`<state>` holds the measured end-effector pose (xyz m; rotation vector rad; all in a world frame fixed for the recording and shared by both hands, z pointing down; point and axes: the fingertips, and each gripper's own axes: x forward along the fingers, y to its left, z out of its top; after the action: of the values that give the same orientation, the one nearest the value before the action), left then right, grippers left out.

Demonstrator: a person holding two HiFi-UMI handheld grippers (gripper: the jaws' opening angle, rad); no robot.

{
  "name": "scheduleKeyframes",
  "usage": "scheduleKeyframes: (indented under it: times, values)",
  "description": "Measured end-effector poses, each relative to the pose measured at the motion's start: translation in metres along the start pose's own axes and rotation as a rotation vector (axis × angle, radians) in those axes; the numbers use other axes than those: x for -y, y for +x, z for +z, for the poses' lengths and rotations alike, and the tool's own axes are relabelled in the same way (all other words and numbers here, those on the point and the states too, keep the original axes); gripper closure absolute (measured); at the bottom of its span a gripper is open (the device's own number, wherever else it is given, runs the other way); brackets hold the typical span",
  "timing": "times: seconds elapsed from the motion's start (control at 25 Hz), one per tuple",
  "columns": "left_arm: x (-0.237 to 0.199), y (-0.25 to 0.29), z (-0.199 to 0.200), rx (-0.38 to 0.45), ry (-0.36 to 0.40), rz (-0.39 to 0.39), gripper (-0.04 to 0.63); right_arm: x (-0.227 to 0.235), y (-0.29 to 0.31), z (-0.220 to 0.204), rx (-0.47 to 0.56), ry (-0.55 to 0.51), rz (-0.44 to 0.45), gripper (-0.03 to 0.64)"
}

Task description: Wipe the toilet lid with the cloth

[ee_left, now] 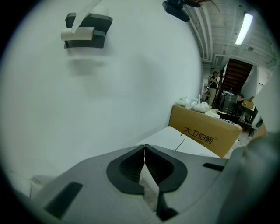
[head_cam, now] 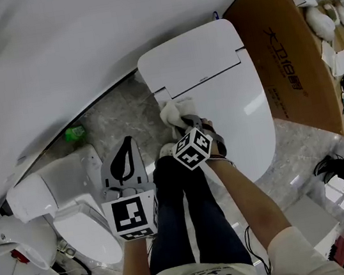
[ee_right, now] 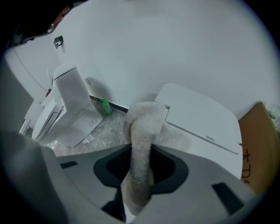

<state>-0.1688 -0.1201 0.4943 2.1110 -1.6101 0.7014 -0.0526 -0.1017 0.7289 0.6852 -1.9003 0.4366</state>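
Observation:
The white toilet lid point(head_cam: 233, 95) lies shut, right of centre in the head view. A crumpled white cloth point(head_cam: 176, 109) sits at the lid's near-left edge, close to the hinge line. My right gripper point(head_cam: 188, 123) is shut on the cloth, its marker cube just behind. In the right gripper view the cloth point(ee_right: 142, 140) hangs out between the jaws over the lid point(ee_right: 201, 116). My left gripper point(head_cam: 125, 157) hovers left of the toilet above the floor, away from the lid. In its own view the left gripper point(ee_left: 144, 151) is shut with nothing between the jaws.
A large cardboard box point(head_cam: 293, 43) stands right of the toilet, with white items on top. A second white toilet point(head_cam: 72, 201) stands at the left and a green bottle point(head_cam: 75, 133) lies by the wall. The person's legs point(head_cam: 185, 222) are below the grippers.

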Motion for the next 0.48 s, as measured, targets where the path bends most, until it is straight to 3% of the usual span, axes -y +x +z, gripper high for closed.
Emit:
scheduleKeyframes:
  times: [0.2,0.48]
  values:
    - [0.004,0.002,0.001,0.001,0.005,-0.006,0.586,-0.012,-0.004,-0.011,-0.010,-0.033,0.036,0.509]
    - [0.017,0.006,0.005,0.001,0.022,-0.031,0.586,-0.014,-0.013,-0.038,-0.029,-0.002,0.061,0.508]
